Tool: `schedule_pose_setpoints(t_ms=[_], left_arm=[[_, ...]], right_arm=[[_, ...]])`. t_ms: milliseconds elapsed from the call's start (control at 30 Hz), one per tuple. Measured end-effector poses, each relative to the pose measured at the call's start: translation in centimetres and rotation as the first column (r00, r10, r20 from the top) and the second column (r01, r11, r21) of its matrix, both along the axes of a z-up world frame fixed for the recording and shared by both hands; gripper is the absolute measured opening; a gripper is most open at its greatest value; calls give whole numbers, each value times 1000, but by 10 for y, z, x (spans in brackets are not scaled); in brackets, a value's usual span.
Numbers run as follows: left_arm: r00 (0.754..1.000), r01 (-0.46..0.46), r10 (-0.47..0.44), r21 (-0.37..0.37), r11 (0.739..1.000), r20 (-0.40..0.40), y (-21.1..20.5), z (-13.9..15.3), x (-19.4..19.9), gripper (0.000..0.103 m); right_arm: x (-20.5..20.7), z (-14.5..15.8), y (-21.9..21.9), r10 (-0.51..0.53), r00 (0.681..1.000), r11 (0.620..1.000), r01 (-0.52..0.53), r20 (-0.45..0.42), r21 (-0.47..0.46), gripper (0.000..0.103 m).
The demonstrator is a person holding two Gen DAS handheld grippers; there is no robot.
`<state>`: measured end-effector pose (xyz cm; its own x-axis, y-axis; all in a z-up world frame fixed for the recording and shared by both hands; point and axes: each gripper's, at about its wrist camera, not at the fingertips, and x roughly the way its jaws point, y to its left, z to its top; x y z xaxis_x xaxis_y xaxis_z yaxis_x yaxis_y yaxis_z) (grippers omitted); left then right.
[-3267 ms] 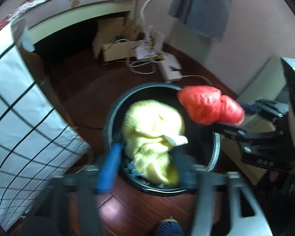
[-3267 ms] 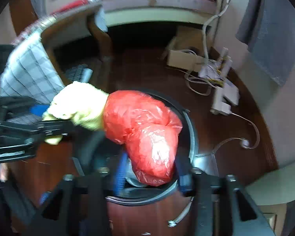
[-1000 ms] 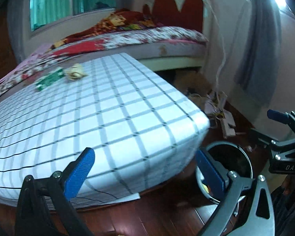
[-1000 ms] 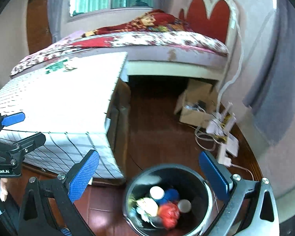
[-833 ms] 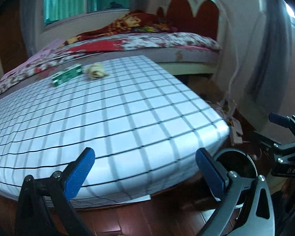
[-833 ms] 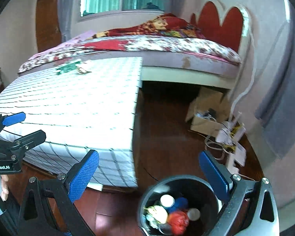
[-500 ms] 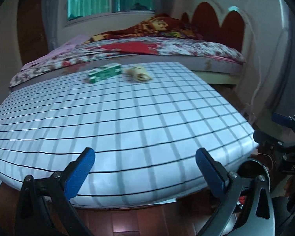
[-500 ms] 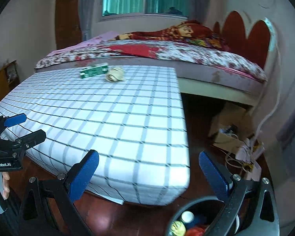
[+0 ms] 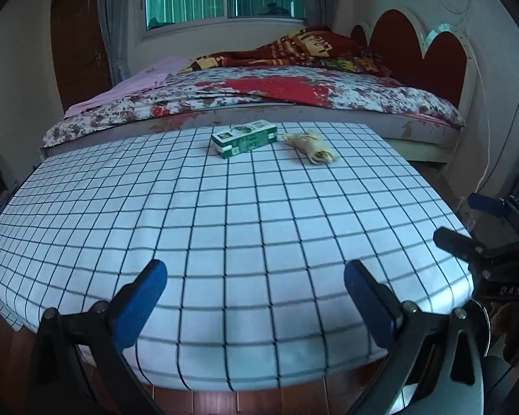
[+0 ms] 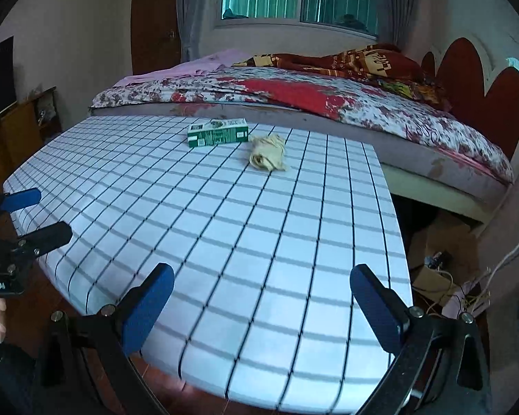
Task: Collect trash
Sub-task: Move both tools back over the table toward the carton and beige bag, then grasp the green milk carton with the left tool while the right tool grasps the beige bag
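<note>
Bare checked table [image 9: 245, 228], only carton [image 9: 244, 138], crumpled wrapper [image 9: 309, 143] far side

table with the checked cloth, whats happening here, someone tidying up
A person is clearing trash with a gripper in each hand. Both the left gripper and the right gripper are open and empty, held over the near edge of the table. Two pieces remain at its far side: a green carton and, to its right, a crumpled wrapper. Neither is touched yet.
</note>
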<state>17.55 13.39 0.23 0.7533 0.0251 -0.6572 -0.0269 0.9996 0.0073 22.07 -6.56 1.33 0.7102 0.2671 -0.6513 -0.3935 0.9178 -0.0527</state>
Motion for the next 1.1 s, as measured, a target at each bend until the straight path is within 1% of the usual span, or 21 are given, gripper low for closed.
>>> schedule_pose_setpoints(t_ms=[100,233,333,400,433,467,533,633,700,733,767,833,867,933,1100], left_arm=[[1000,2,-2,-10,1000,-11,12,-4,18,102],[999,0,-1,-25,1000,-32,33,-14,59,102],[999,3,-5,-35,999,-45,45,-21,89,102],[999,3,-5,-36,999,-52,54,-24,110,102],[998,6,-8,-37,999,-59,59,-27,126,101],[998,10,-12,-36,999,-61,61,-29,135,101],[997,29,-31,-25,999,-64,65,-32,158,101],[996,67,-67,1,998,-65,68,-37,195,101],[994,88,-86,19,996,-66,69,-40,214,101],[993,97,-95,25,995,-70,69,-43,226,101],[992,105,-103,26,994,-71,70,-44,234,100],[990,124,-121,35,992,-78,70,-48,254,99],[989,129,-125,43,991,-82,70,-49,263,98],[986,147,-143,39,988,-82,69,-49,281,97],[978,186,-185,7,983,-94,68,-53,316,97]], right_arm=[[24,1,10,20,999,1000,-19,-42,23,102],[71,-1,20,-9,996,997,15,-83,80,102],[110,-10,37,-13,994,998,19,-107,59,102],[139,-19,50,-1,991,998,9,-131,55,97],[151,-23,55,0,990,999,7,-141,50,88],[161,-26,59,0,989,999,7,-150,48,83],[187,-34,69,0,985,999,9,-171,47,80],[217,-45,78,-9,982,999,16,-189,34,79],[235,-53,83,-5,979,1000,10,-203,26,75],[243,-57,85,-1,977,1000,5,-214,22,67],[251,-61,86,5,975,1000,0,-223,23,58],[264,-65,85,-5,974,1000,8,-225,13,49],[270,-66,83,-10,975,1000,14,-221,16,46],[278,-66,80,-21,977,1000,24,-213,14,44],[297,-67,74,-24,976,1000,27,-215,11,43]])
